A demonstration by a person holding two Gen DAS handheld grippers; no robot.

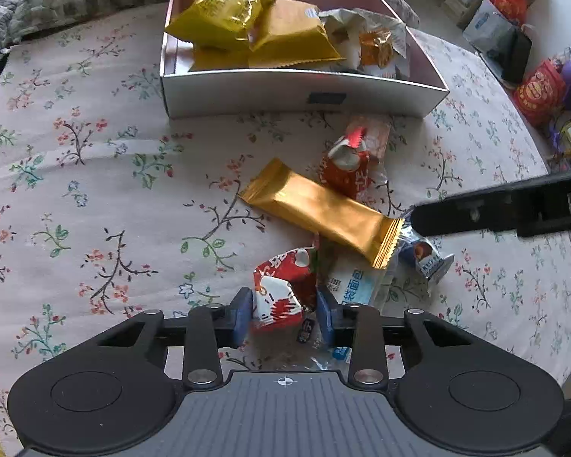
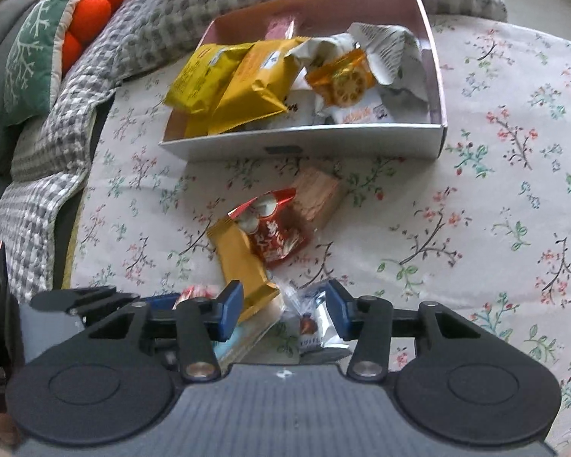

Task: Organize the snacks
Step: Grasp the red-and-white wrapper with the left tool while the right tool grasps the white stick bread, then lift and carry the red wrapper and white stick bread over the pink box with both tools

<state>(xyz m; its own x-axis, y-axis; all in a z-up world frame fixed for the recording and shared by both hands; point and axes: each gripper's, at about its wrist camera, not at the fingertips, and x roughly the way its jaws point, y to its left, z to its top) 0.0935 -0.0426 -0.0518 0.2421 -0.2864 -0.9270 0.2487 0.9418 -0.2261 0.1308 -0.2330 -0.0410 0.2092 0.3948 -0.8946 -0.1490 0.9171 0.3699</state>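
Snacks partly hidden beneath left hand-held gripper

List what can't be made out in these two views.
- Box floor: both views, covered by the yellow packets.
- White-and-blue bag: left wrist view, under the gold bar and left tool; print too small.
- Small silver packet: right wrist view, partly cut off by the right tool; contact unclear.
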